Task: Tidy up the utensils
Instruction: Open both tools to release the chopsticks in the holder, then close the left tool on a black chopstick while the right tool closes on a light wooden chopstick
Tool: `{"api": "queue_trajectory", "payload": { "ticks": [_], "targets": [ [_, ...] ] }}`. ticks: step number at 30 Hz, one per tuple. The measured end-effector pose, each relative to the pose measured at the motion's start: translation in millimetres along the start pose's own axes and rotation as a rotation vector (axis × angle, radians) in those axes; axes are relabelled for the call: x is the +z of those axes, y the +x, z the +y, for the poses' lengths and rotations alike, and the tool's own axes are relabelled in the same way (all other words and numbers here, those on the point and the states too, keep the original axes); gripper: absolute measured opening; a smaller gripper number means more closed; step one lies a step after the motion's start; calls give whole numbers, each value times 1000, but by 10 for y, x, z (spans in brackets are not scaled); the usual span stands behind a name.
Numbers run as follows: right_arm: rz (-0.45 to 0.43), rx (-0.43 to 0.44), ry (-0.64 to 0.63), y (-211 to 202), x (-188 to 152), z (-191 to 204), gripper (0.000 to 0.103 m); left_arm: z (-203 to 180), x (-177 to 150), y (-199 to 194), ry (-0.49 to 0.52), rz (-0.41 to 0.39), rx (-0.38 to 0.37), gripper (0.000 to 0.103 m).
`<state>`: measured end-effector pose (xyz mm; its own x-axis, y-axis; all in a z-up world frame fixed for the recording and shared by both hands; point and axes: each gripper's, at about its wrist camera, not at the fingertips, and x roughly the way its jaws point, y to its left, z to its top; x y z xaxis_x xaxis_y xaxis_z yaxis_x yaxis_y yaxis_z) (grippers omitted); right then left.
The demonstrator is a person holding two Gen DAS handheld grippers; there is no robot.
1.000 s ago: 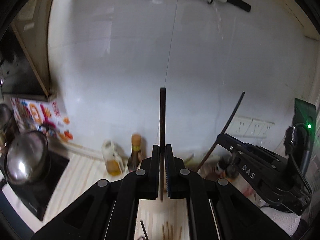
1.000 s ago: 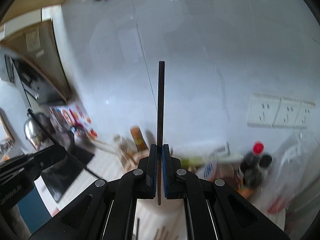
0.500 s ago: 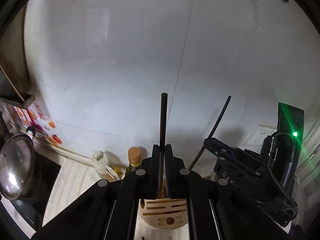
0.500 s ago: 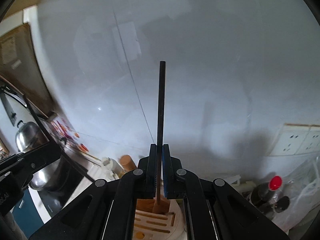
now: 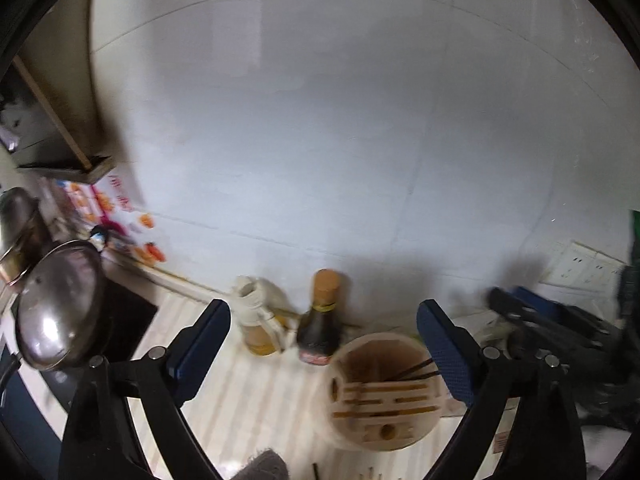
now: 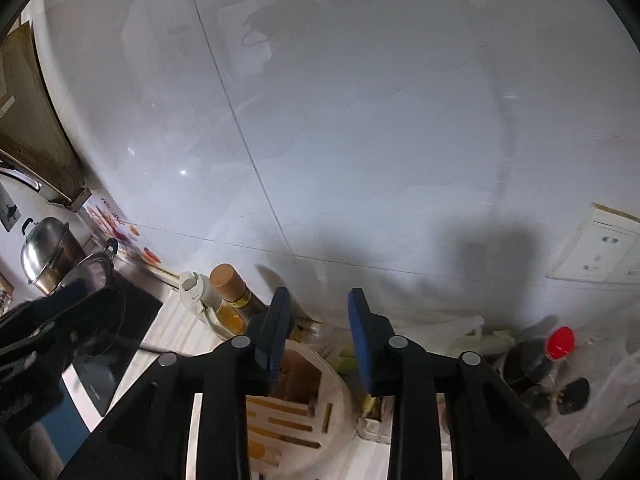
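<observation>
Dark thin chopsticks [image 5: 416,369] lean inside the open rear compartment of the round pale wooden utensil holder [image 5: 384,390], their upper ends angled to the right toward the holder's rim. The holder stands on the pale striped desk [image 5: 256,400], near the white tiled wall [image 5: 320,140], and its front half carries several narrow slots and a round hole. The left tongs [image 5: 322,340] hang above the desk with the jaws spread wide and nothing between them; the right blue pad sits over the holder's right rim, the left pad over bare desk. The right tongs [image 6: 318,330] are tilted down over the same holder from its right side, released as well, with a narrower gap between the blue pads and no object in them. To the left of the holder, by the wall, stand a dark sauce bottle with a tan cap [image 5: 320,320] and a pale oil jug with a white lid [image 5: 260,320]. Farther left a shiny steel pot lid [image 5: 60,320] rests over a black cooktop [image 5: 124,320]. In the right wrist view a red-capped dark bottle [image 6: 556,348] stands at the far right, below white wall sockets [image 6: 604,252].
</observation>
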<state>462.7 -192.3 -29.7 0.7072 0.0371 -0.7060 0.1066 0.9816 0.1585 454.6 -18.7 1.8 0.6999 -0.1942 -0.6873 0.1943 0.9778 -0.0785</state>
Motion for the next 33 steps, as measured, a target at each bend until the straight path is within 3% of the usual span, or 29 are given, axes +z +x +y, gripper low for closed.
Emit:
{"api": "queue_trajectory", "payload": {
  "ticks": [2, 4, 5, 12, 18, 20, 22, 25, 30, 33],
  "targets": [
    [-2, -14, 7, -106, -58, -57, 47, 67, -125, -8, -6, 18, 36, 103],
    [4, -33, 30, -238, -200, -132, 65, 104, -275, -33, -3, 29, 67, 103],
    [7, -33, 38, -289, -251, -175, 67, 135, -374, -39, -6, 38, 70, 103],
    [86, -72, 123, -498, -1009, -401, 68, 236, -1186, 28, -32, 159, 97, 103],
    [282, -79, 191, -161, -1885, -524, 68, 279, -1972, 307, -17, 313, 183, 103],
    [361, -67, 216, 26, -2218, -545, 66, 286, -2220, 429, -6, 368, 210, 103],
    [437, -58, 229, 214, -2497, -536, 53, 292, -2430, 535, 7, 408, 223, 103],
    [525, -43, 252, 452, -2816, -520, 44, 290, -2701, 663, 25, 466, 233, 103],
    [607, -52, 233, 736, -3190, -398, 38, 285, -2963, 767, 27, 526, 235, 103],
    [666, -65, 194, 862, -3368, -290, 21, 241, -3057, 808, 22, 549, 215, 102]
  ]
}}
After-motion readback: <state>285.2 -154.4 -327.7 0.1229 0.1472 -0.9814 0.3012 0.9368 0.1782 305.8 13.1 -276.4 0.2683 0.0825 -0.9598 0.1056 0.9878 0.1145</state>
